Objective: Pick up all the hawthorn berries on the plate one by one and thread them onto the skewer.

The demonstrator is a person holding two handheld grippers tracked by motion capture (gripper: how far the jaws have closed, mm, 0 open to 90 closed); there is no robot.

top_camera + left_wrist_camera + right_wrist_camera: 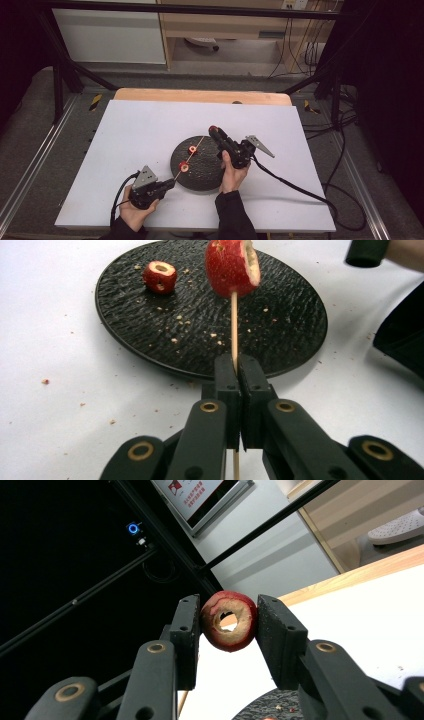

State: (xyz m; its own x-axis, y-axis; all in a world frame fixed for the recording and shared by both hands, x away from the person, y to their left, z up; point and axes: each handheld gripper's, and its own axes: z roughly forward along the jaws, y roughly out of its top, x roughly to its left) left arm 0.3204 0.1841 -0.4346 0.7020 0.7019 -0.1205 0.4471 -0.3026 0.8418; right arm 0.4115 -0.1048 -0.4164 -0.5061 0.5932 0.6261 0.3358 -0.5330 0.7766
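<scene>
We see a matt black, rough-textured plate, a thin wooden skewer, glossy red fruit rings with dry pale flesh, and a smooth white desk.

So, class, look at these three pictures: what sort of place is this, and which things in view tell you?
Probably a lab or workshop recording station, not a kitchen. A white table stands inside a black metal frame, loose cables trail over the floor, and a plain shelf unit stands behind.
</scene>
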